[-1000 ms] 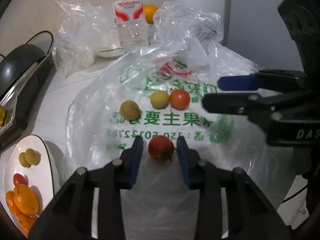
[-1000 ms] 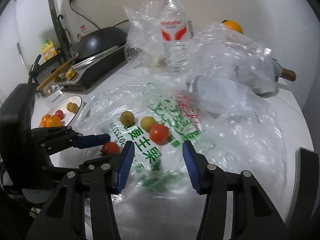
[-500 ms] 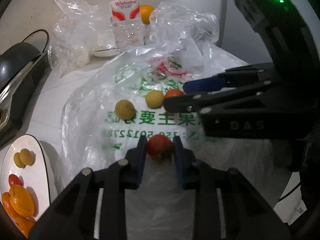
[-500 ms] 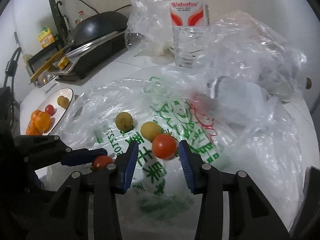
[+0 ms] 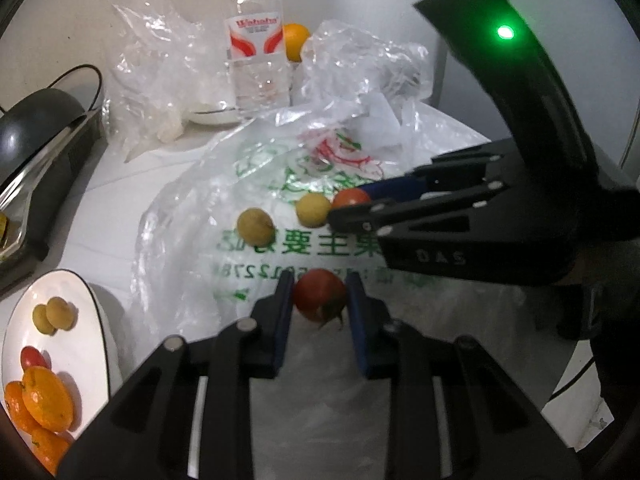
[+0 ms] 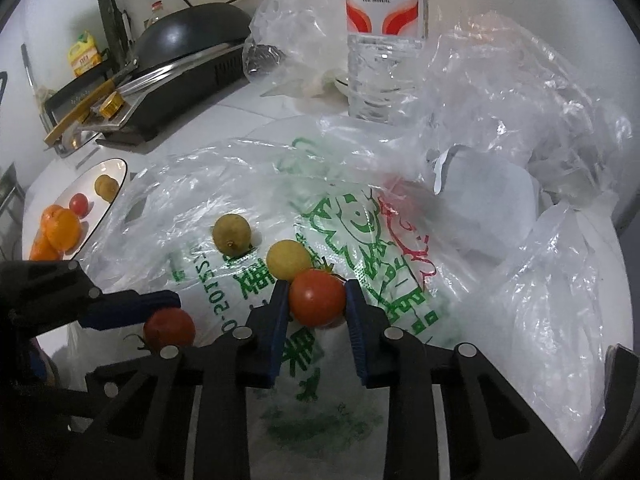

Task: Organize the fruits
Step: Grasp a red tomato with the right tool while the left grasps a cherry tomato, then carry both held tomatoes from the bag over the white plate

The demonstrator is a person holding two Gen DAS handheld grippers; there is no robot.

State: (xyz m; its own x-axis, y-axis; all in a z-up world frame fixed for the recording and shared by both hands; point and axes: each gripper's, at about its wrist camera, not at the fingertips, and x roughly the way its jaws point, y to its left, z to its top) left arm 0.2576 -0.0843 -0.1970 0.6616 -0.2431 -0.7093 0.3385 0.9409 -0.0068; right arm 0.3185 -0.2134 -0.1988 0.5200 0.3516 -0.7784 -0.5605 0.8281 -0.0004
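My left gripper (image 5: 320,298) is shut on a red tomato (image 5: 319,294) with a green stem, on the printed plastic bag (image 5: 280,248). My right gripper (image 6: 316,300) is shut on a second red tomato (image 6: 317,297) on the same bag; it also shows in the left wrist view (image 5: 351,197). Two yellow-brown round fruits (image 6: 232,233) (image 6: 287,259) lie on the bag beside the right gripper. A white plate (image 5: 90,344) at the left holds oranges (image 5: 46,398), a small tomato (image 5: 32,357) and two small yellow fruits (image 5: 56,313).
A water bottle (image 5: 258,44) stands at the back with an orange (image 5: 295,40) behind it and crumpled clear bags (image 5: 160,76) around it. A black cooker with a pan (image 6: 176,56) sits at the far left. More crumpled plastic (image 6: 520,128) lies on the right.
Both grippers have closed onto their tomatoes. The right gripper moved forward onto the far tomato; the left narrowed around the near one.
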